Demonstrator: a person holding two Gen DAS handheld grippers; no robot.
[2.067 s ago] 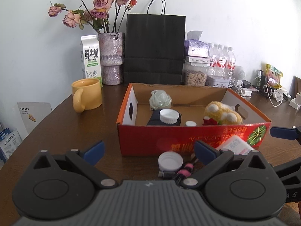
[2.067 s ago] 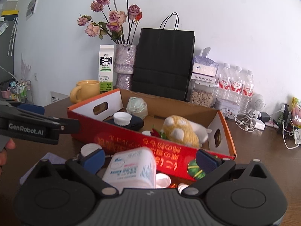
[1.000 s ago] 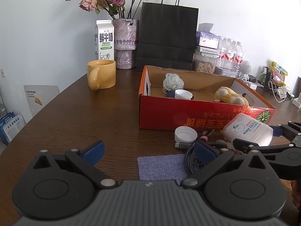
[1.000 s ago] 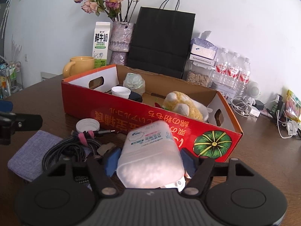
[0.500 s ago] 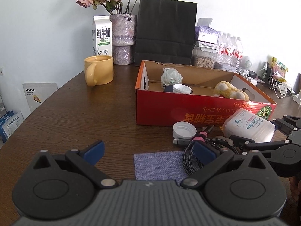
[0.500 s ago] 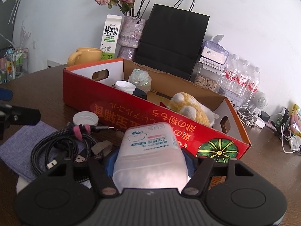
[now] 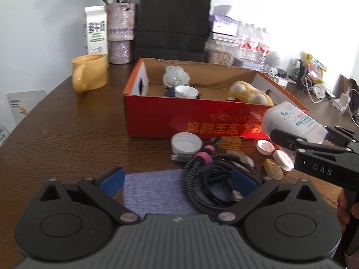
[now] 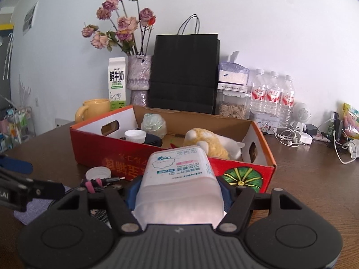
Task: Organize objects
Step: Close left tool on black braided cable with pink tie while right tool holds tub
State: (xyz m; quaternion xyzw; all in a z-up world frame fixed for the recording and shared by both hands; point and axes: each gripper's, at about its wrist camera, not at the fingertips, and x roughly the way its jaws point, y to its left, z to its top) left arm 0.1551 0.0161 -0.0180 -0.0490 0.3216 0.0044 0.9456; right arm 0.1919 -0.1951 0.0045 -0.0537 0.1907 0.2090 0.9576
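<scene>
Dark wood tabletop (image 7: 67, 134) carries a red box (image 8: 125, 154) ahead of both jaws. The right gripper (image 8: 177, 192) is clenched on a cotton-swab tub (image 8: 179, 174), held clear of the wood, likely bound for the box. The left gripper (image 7: 177, 179) hangs released, its jaws spanning a grey cloth (image 7: 154, 192) and coiled cable (image 7: 213, 179).

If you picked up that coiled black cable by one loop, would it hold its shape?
Probably not. The black cable looks braided and loosely coiled, so it would likely sag. Only one pink strap binds it, so loops might spill out.
</scene>
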